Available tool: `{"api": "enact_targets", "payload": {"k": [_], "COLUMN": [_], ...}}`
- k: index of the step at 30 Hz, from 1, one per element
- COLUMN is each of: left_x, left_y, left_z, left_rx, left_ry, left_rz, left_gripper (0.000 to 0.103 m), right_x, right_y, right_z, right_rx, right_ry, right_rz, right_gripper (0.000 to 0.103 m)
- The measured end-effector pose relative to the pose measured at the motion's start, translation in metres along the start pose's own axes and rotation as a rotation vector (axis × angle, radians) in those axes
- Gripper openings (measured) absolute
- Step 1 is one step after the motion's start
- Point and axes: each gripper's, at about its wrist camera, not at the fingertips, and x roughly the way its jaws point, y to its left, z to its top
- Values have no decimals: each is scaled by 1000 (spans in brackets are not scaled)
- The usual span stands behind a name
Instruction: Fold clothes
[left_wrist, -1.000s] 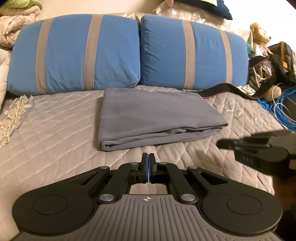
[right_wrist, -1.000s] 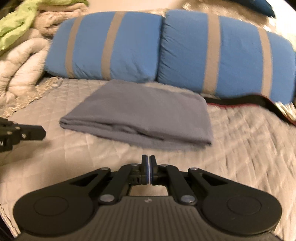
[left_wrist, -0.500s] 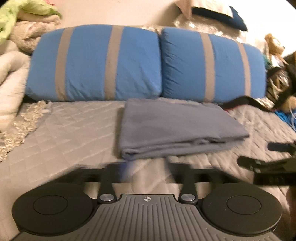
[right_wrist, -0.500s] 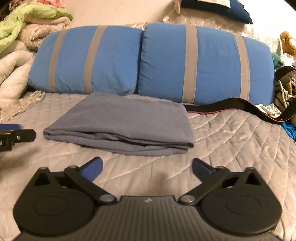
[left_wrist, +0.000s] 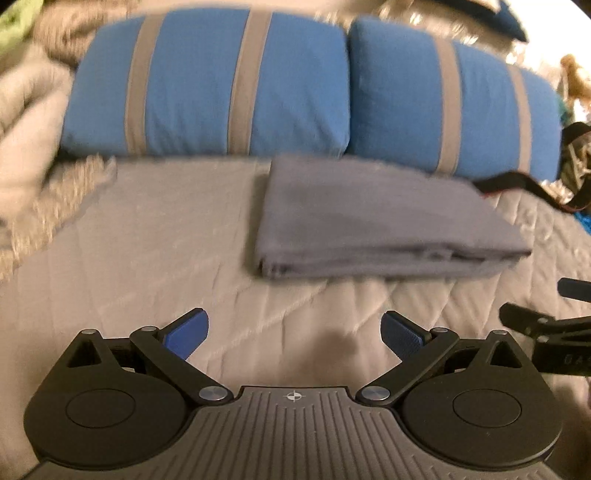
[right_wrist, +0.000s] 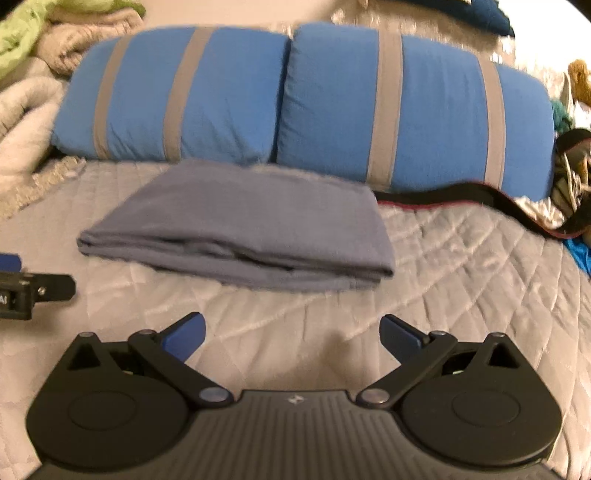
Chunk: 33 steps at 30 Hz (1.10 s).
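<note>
Folded grey garment (left_wrist: 373, 221) on quilt (left_wrist: 147, 251)

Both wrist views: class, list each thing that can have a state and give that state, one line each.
Left gripper: jaws open, empty, above the quilt.
Right gripper: jaws open, empty, above the quilt.
Grey cloth: folded in layers, flat on the quilt, untouched.
Quilt: spread flat.
Pillows: two side by side behind the cloth.
Black strap: loose on the quilt.
</note>
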Motion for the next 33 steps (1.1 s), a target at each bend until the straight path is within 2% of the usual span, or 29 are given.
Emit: {"api": "enact_targets", "payload": {"k": [3, 7, 33], "left_x": [7, 6, 6], "left_y": [-4, -9, -11], "left_z": [-4, -6, -4], "left_rx": [36, 48, 50], "left_ry": [44, 51, 52], "left_rz": [31, 55, 67], "left_gripper": [102, 102, 102], "right_x": [12, 11, 10], "right_y": [-5, -4, -1], "right_z": [-3, -5, -3], "right_rx": [40, 39, 25], "right_ry": [85, 84, 87], "right_rz": [5, 5, -3], "right_gripper": [103, 103, 103]}}
